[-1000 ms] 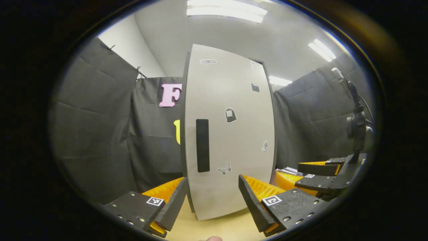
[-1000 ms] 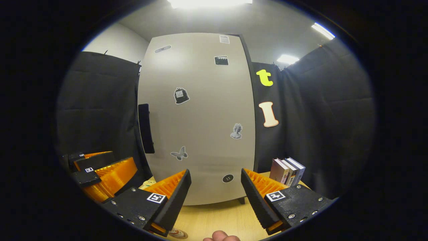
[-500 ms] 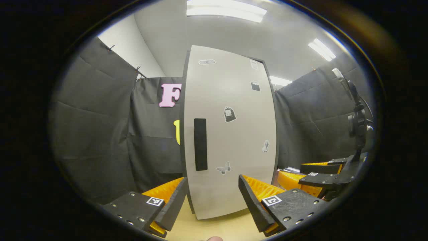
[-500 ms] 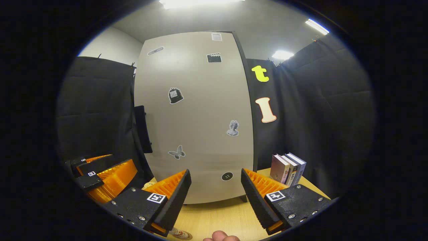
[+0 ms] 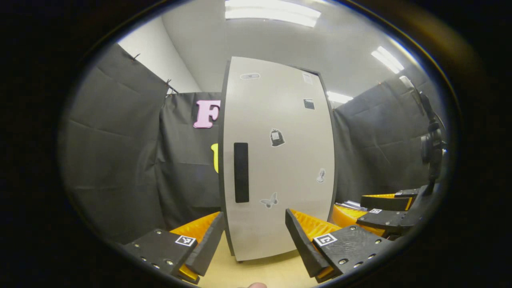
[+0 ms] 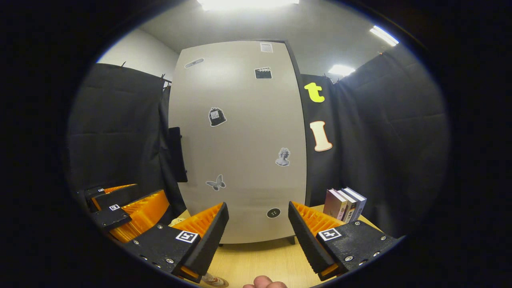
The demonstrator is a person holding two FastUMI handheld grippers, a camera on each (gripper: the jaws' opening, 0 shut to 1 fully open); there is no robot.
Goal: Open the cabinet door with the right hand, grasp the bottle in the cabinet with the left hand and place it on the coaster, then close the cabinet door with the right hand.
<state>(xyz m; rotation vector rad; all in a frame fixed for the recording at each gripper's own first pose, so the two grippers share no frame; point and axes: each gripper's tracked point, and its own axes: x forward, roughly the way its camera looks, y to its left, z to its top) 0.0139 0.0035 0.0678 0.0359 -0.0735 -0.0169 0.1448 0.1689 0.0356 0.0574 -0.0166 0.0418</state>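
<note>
A tall pale grey cabinet door (image 5: 280,160) (image 6: 240,140) with small stickers stands closed on the wooden table (image 6: 264,260). Its black handle (image 5: 241,172) (image 6: 177,154) runs upright along the door's left edge. My left gripper (image 5: 253,240) is open in front of the door's lower part, and it appears low at the left in the right gripper view (image 6: 124,212). My right gripper (image 6: 258,236) is open, facing the door's bottom; in the left gripper view it sits at the far right (image 5: 384,208). A round patterned coaster (image 6: 214,281) peeks out under my right gripper's left finger. The bottle is hidden.
A few books (image 6: 345,205) stand upright on the table to the right of the cabinet. A black stand with a device (image 5: 430,148) rises at the far right of the left gripper view. A fingertip (image 6: 266,282) shows at the bottom edge.
Both grippers have shifted only slightly in front of the cabinet. The door stays closed and both grippers stay open.
</note>
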